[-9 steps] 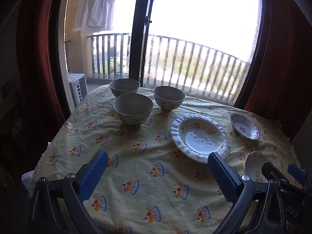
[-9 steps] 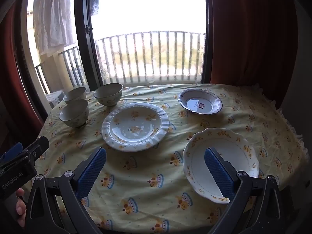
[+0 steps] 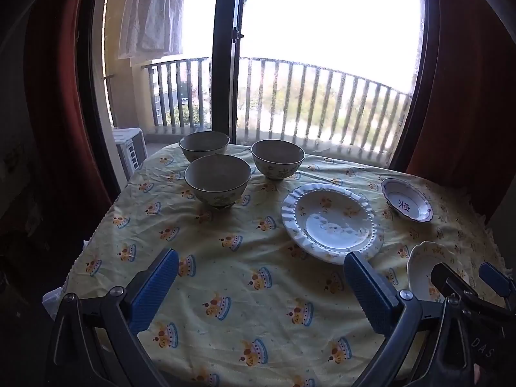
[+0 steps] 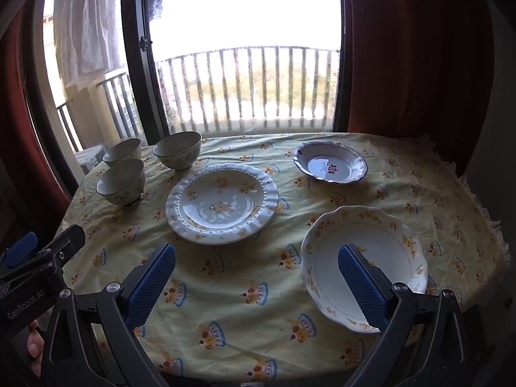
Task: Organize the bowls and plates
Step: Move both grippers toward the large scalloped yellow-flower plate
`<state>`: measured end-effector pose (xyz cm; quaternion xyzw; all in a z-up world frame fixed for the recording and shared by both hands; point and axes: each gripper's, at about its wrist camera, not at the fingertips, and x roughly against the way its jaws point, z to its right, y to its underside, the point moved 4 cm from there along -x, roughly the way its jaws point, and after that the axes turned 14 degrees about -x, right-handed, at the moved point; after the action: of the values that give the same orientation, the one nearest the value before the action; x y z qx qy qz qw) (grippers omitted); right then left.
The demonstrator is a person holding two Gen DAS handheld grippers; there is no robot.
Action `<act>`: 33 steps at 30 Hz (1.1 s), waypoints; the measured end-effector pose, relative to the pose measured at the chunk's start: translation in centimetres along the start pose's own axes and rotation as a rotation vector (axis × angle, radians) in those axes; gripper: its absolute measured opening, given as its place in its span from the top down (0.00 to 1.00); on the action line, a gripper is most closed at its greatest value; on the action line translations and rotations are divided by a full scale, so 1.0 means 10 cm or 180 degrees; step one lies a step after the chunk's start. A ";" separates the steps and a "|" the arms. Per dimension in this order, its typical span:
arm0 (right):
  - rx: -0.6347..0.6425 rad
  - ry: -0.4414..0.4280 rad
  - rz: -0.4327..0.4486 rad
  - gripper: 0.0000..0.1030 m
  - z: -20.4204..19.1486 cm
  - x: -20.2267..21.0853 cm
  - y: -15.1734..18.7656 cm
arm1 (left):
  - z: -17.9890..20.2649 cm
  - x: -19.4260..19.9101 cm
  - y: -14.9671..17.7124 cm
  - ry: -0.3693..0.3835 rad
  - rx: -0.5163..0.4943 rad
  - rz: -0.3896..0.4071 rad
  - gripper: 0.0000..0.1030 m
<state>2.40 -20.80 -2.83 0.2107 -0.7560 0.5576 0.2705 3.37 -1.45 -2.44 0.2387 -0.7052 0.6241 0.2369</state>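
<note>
Yellow crown-print cloth [image 3: 245, 258] is covering the whole table, and nothing on it is shifting between a moment ago and now: compared with the earlier views, every dish is sitting just where it was, so you are hovering, not acting yet.

On the left, three floral bowls are standing in a loose cluster near the window: the back bowl [image 3: 204, 143], the front bowl [image 3: 217, 179] and the right-hand bowl [image 3: 278, 158], close together but none nested. Your left gripper [image 3: 261, 285] is hanging over bare cloth with its blue pads spread wide and nothing between them.

Moving right, the ruffled white plate [image 4: 222, 203] is lying flat at mid-table. Beyond it, towards the window, the blue-rimmed dish [image 4: 330, 163] is sitting well apart. Nearest you on the right, the scalloped floral plate [image 4: 364, 261] is resting by the table edge, and your right gripper [image 4: 256, 282] is poised above its near-left rim, fully released, one pad overlapping the plate in view; I cannot tell that it is touching.

Since nothing is stacked, I judge the sorting is only starting, and the scalloped plate looks the likeliest first pick.
</note>
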 end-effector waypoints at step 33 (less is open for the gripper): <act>-0.0053 0.0081 -0.0129 0.01 0.04 -0.41 -0.02 | 0.15 -0.33 -0.06 0.0144 -0.0352 -0.0211 0.01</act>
<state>5.63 -21.22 -5.41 0.2166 -0.7526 0.5483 0.2932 6.25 -2.86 -4.22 0.2343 -0.7248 0.5812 0.2861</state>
